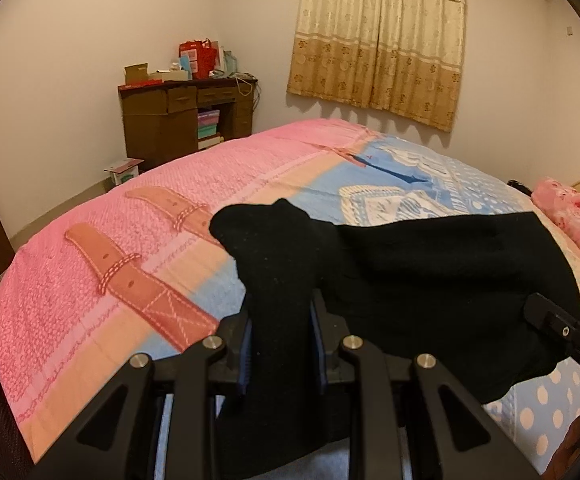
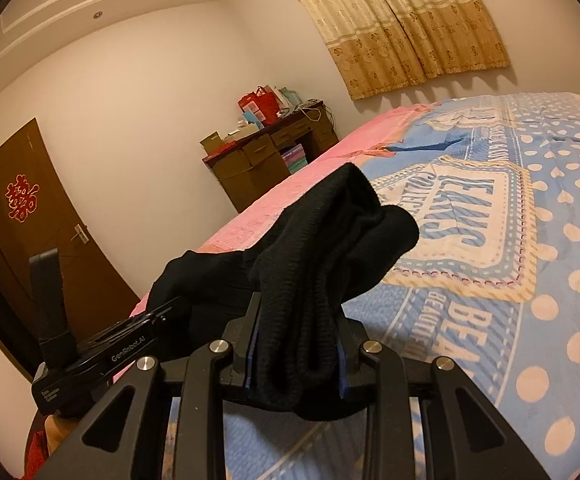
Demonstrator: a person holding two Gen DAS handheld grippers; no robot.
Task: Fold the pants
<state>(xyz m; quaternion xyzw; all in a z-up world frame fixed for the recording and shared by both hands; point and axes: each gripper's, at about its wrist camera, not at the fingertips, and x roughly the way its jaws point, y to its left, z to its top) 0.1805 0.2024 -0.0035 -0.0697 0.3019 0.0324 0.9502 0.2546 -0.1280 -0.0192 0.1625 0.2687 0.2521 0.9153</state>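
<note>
Black pants (image 1: pixel 430 264) pinched in both claws, left gripper (image 1: pixel 282 344) and right gripper (image 2: pixel 296 344), stretched between them above the bedspread (image 1: pixel 90 248), apparently for folding.

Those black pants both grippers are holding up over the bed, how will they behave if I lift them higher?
The black pants are probably floppy: the cloth sags between the left gripper and the right gripper. They look like a soft knit, so likely light and not slippery. Each pinched end bunches above the jaws, so expect the pants to drape rather than hold a shape.
</note>
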